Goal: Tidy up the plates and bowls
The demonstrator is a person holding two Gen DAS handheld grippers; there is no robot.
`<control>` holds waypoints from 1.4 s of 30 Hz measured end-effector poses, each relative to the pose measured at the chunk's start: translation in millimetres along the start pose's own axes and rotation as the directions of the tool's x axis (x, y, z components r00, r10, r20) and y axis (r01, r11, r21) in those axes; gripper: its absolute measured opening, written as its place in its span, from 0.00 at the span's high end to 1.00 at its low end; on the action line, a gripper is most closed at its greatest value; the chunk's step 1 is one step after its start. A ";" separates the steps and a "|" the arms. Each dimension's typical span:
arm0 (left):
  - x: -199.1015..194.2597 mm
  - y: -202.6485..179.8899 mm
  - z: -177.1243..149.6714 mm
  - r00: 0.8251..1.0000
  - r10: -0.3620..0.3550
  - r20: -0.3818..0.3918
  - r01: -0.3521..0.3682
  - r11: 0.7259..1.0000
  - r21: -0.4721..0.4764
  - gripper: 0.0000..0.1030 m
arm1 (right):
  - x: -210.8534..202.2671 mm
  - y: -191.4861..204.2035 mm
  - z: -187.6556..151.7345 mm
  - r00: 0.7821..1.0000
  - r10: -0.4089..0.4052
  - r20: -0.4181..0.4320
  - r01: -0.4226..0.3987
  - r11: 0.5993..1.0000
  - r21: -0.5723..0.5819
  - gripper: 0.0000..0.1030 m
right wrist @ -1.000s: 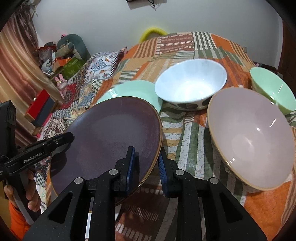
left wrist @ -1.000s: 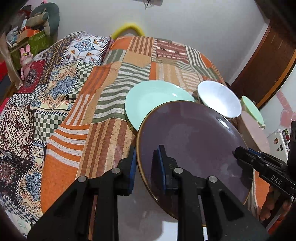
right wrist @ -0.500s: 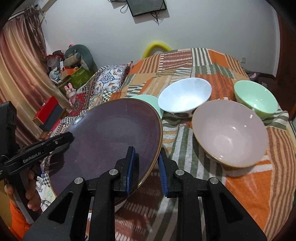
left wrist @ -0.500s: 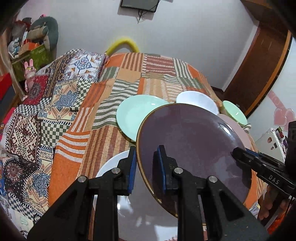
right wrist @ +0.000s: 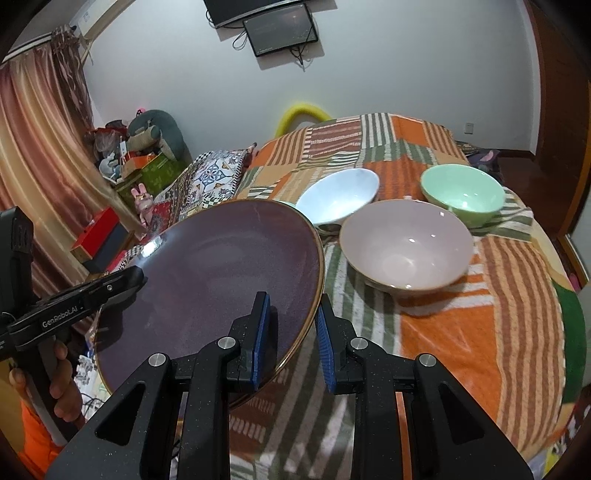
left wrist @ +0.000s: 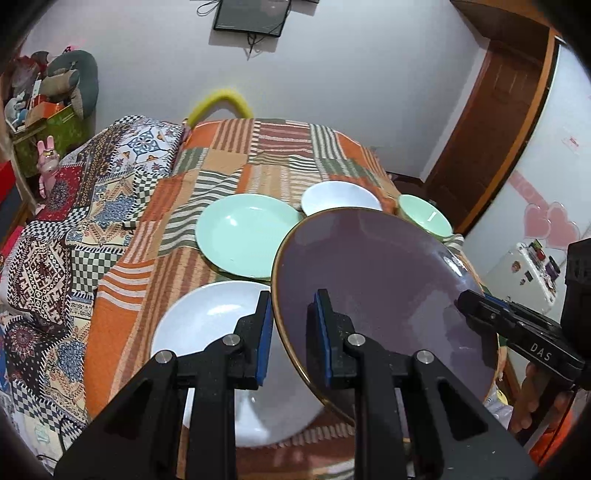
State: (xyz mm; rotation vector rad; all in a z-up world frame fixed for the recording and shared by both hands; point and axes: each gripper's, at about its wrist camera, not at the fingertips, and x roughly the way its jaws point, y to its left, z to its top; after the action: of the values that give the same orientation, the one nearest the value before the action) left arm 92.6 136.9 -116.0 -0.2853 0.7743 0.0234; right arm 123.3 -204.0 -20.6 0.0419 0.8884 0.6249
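A dark purple plate (left wrist: 380, 295) with a gold rim hangs tilted above the bed, held from both sides. My left gripper (left wrist: 291, 325) is shut on its left rim, and my right gripper (right wrist: 293, 332) is shut on its right rim (right wrist: 314, 295). Each view shows the other gripper clamped on the far edge of the plate. Below the plate lies a white plate (left wrist: 207, 325), and beyond that a mint plate (left wrist: 243, 236). A white bowl (right wrist: 340, 195), a mint bowl (right wrist: 461, 192) and a pink bowl (right wrist: 406, 243) stand to the right.
The dishes rest on a soft orange patchwork blanket (left wrist: 155, 258) over a bed. A patterned quilt (left wrist: 55, 229) and cluttered shelves (right wrist: 140, 162) lie to the left. A wooden door (left wrist: 495, 110) stands on the right and a screen (right wrist: 280, 29) hangs on the wall.
Both grippers have risen together with the purple plate. The white plate under it has come into sight, and the bowls and mint plate look farther off.
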 end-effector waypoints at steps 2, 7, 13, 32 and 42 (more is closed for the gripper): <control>-2.4 -7.4 -4.0 1.000 -0.005 -0.004 0.005 1.000 0.010 0.79 | -5.8 -3.6 -4.2 1.000 -0.006 0.005 0.006 1.000 0.001 0.78; -3.8 -25.0 -13.1 1.000 -0.007 -0.020 0.008 0.999 0.047 0.79 | -16.3 -15.8 -14.2 1.000 -0.015 0.009 0.015 1.000 0.012 0.78; 1.2 -43.1 -22.4 0.998 -0.019 -0.059 0.024 0.996 0.080 0.79 | -27.3 -30.6 -28.1 0.999 -0.033 0.005 0.033 0.999 0.034 0.78; 52.3 -76.1 -44.2 0.972 -0.003 -0.234 0.040 0.987 0.155 0.79 | -27.6 -71.6 -64.5 0.995 -0.064 -0.070 0.071 0.992 0.104 0.78; 76.1 -82.1 -45.2 0.952 0.010 -0.307 0.041 0.986 0.162 0.79 | -18.1 -85.7 -68.0 0.993 -0.061 -0.103 0.075 0.988 0.133 0.78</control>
State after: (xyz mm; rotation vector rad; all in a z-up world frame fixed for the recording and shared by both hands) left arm 126.4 39.7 -179.2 -0.1359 1.0775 -0.1031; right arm 107.0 -298.8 -75.9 0.1048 1.0235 0.5048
